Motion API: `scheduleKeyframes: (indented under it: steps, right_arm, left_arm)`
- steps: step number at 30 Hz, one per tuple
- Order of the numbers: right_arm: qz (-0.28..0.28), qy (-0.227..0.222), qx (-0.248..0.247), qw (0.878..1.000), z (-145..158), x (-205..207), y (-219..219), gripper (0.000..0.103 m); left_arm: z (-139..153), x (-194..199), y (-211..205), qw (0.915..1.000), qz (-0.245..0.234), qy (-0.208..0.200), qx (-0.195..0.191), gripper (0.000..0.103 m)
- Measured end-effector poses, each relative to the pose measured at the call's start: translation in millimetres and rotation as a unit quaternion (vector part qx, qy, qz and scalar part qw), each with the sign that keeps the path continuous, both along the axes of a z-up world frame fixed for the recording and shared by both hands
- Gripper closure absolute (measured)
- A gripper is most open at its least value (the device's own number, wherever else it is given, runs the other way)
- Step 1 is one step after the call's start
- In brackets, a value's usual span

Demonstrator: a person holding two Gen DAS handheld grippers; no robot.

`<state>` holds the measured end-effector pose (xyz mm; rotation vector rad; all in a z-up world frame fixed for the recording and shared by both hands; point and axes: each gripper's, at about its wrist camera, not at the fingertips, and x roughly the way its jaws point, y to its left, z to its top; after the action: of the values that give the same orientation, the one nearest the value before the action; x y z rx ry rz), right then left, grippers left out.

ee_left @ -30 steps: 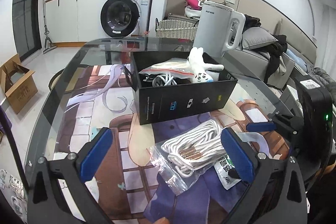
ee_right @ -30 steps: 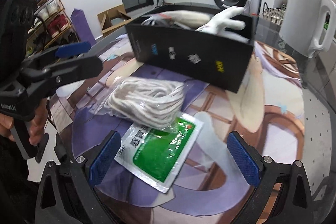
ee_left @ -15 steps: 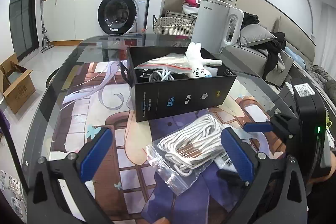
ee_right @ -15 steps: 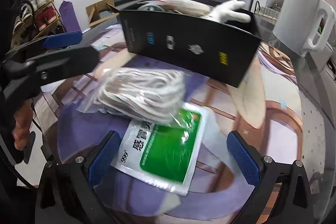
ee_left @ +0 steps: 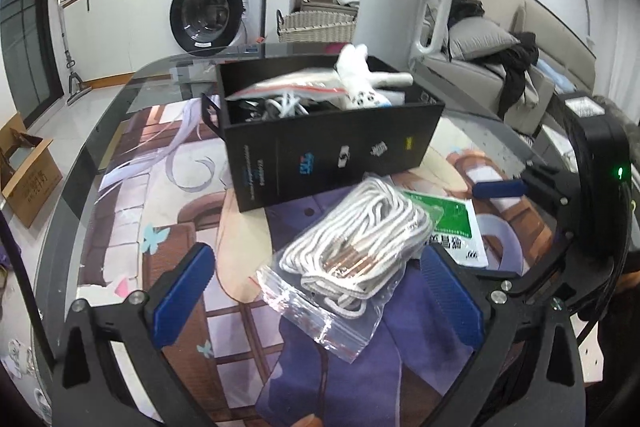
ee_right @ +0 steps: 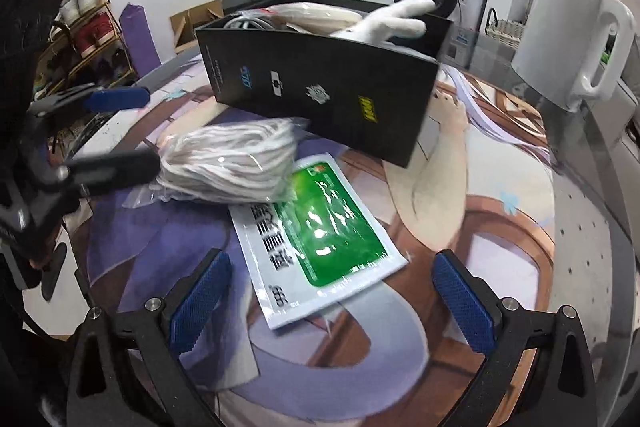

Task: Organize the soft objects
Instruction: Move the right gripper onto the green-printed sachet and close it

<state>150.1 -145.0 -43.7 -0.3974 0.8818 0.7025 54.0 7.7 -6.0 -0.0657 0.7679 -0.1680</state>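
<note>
A clear zip bag of coiled white rope lies on the printed mat in front of a black box. A green and white sachet lies partly under the rope bag. The box holds a white plush toy, a bagged item and cables. My left gripper is open, its fingers either side of the rope bag. My right gripper is open just before the sachet.
A white electric kettle stands behind the box on the glass table. The table edge curves at left and right. A washing machine, a wicker basket and a sofa lie beyond.
Both grippers have moved forward and closer to the items. The left gripper now straddles the rope bag. The right gripper has closed in on the sachet.
</note>
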Motion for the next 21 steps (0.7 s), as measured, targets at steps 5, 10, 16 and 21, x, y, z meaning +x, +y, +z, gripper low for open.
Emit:
scheduleKeyframes:
  steps: [5,10,16,21]
  right_arm:
    - [-0.004,-0.002,0.000,1.000,-0.4,4.2,8.3,0.001]
    - [0.004,0.000,0.000,1.000,-0.9,10.6,11.4,0.001]
    - [0.044,-0.001,0.003,0.999,2.2,2.3,12.2,0.023]
    - [0.057,0.005,0.001,0.998,7.0,-1.4,5.3,0.047]
  left_arm:
    - [-5.1,2.2,-4.7,0.9999,-0.004,0.008,0.014,0.000]
    - [-6.9,3.4,-4.9,0.9998,-0.004,0.010,0.016,0.000]
    - [-8.0,4.5,-6.3,0.9997,-0.009,0.013,0.016,0.000]
    - [-10.1,6.1,-4.8,0.9997,-0.010,0.016,0.017,0.000]
